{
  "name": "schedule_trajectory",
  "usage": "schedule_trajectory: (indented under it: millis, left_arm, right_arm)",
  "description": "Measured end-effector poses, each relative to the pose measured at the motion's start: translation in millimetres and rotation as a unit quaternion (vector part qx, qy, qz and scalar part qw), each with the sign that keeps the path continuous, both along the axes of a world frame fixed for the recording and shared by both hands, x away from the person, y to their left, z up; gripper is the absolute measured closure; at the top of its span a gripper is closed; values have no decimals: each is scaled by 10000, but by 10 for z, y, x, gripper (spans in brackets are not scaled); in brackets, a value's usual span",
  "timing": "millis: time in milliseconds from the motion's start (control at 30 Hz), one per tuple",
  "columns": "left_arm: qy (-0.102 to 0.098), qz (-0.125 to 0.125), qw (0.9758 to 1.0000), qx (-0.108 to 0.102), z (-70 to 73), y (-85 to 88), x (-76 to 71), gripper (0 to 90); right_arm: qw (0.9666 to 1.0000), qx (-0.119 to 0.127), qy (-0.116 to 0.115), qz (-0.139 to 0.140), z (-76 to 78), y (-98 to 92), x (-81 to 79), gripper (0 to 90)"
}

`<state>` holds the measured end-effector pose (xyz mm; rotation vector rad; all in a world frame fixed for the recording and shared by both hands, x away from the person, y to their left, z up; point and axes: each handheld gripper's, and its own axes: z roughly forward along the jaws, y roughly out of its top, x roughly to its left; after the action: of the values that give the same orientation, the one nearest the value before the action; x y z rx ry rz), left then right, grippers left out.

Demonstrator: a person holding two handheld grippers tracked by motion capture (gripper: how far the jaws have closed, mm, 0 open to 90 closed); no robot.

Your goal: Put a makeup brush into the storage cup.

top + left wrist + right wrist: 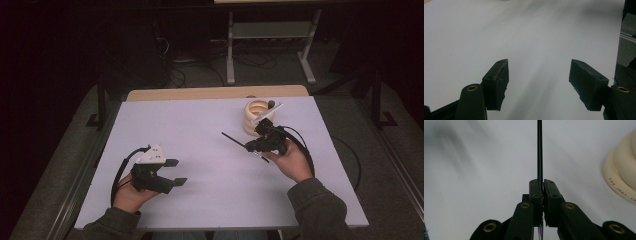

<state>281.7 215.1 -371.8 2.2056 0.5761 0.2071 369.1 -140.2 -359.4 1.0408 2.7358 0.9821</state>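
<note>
My right gripper [252,146] is held above the right half of the white table [210,120], shut on a thin black rod [232,139] that sticks out to the left and away from me. In the right gripper view the rod [539,150] runs straight up from between the closed jaws of that gripper [541,181]. Just behind it stands a stack of cream rings [255,114], whose lowest rings [624,172] carry printed letters. At the front left, my left gripper [176,172] is open and points right, with nothing between its fingers [499,75].
The table's bare wooden edge [215,93] runs along the back. Beyond it a grey metal stand [270,30] and loose cables lie on the dark floor. Metal rails flank the table on both sides.
</note>
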Motion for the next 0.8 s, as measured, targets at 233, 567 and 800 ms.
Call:
schedule_trajectory:
  millis: [233, 567, 800]
  left_arm:
    - [-41, -160, 9998, 139, 118, -84, 21, 339]
    - [-134, -386, 9988, 283, 270, -184, 46, 376]
    - [-151, -621, 9971, 403, 363, -293, 60, 393]
  right_arm:
    - [9995, 198, -50, 241, 127, -52, -95, 849]
    - [9954, 260, -111, 919, 185, 23, -225, 849]
    - [9908, 285, -224, 1306, 162, 80, -269, 849]
